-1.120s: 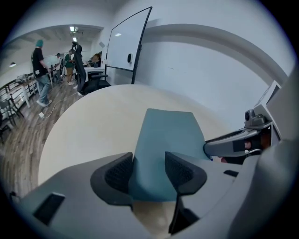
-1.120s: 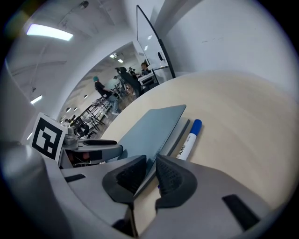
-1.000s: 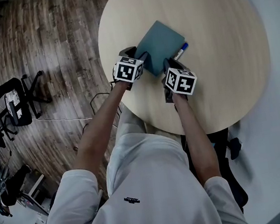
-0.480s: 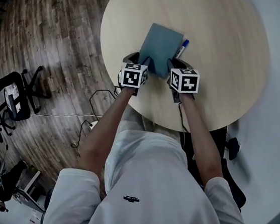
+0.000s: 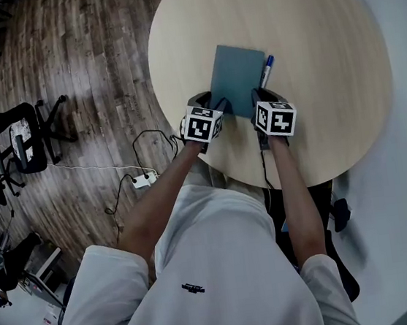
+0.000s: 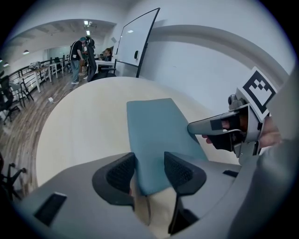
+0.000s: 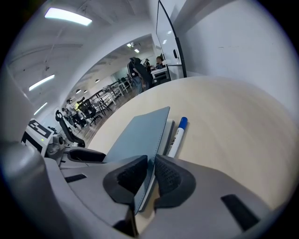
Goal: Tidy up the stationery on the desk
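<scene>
Thin teal soft-cover notebook (image 5: 237, 73): looked light, floppy; wanted two-corner support.
Left gripper (image 6: 149, 172): jaws pinched one corner.
Right gripper (image 7: 150, 175): jaws clamped the other.

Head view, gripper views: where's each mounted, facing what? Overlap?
Head view: on the person's head, facing steeply down at the table; arms, torso, left gripper, right gripper show.
Left gripper view: on the left gripper, looking along its jaws; right gripper at right.
Right gripper view: on the right gripper, along its jaws; left gripper at left.
Shared: all show the notebook both grippers clamp.
</scene>
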Demonstrator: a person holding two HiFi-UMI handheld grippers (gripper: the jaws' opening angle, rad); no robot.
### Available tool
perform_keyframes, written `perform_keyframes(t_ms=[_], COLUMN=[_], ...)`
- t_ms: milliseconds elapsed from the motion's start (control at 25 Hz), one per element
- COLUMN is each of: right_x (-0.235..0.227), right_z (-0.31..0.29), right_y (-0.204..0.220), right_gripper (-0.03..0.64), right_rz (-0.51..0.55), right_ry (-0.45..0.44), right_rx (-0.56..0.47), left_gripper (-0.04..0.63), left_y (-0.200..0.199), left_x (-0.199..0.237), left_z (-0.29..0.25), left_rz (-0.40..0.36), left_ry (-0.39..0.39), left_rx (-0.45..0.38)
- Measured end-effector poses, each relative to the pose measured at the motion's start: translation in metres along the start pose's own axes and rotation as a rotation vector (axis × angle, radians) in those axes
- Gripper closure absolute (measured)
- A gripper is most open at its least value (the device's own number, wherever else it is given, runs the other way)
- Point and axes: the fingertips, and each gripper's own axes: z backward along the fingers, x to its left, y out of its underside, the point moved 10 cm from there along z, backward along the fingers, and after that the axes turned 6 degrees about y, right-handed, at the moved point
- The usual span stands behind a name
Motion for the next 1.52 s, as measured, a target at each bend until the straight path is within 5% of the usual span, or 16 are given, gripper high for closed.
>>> perform_keyframes(t_ms=[1040, 1240, 1520], right_x=[-0.026, -0.034, -0.039], right_z=[0.046, 0.054, 0.058], right_y=[0.073, 0.069, 0.056], right_gripper=[0.549, 0.548, 0.548], right_rz=[0.000, -0.056, -0.071], right_ry=[-0.008, 0.007, 0.055], right_rx=[0.082, 0.009, -0.063], left_gripper=[0.390, 0.400, 0.520], left_y=[0.073, 0.060, 0.039], left_x=[-0.079, -0.088, -0.094], left_z=[0.025, 0.036, 0.055], left_rz=[-0.010, -0.044, -0.026], left_ry=[0.054, 0.065, 0.092], left_rx=[0.122, 0.089, 0.026])
